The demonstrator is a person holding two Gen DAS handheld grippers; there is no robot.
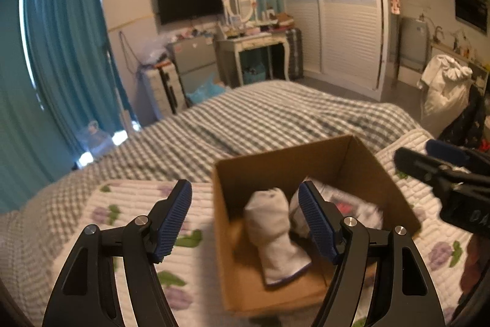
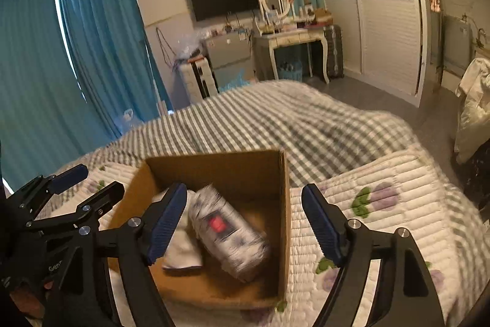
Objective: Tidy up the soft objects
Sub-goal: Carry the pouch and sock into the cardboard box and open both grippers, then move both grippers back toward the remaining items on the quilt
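Left wrist view, left to right: teal curtains (image 1: 61, 45) fill the left side, one TV (image 1: 190, 0) on the wall at upper centre, one dressing table (image 1: 254, 42) just right of it, one white wardrobe (image 1: 343, 11) at upper right. One bed with a grey check cover (image 1: 260, 118) crosses the middle; a floral quilt (image 1: 122, 204) lies at the bottom.

Left gripper (image 1: 245, 219), bottom centre: jaws spread wide, nothing between them, hanging over the box.

One open cardboard box (image 1: 275, 164) sits on the quilt, lower centre-right. Two soft items inside: one white rolled cloth (image 1: 272, 229) on the left, one patterned bundle (image 1: 352, 204) with a red mark on the right, just beside each other; contact unclear from blur.

Right gripper (image 2: 243, 222): jaws also spread wide, holding nothing, over the box's right wall (image 2: 284, 219). In its view the same two items show, lower centre.
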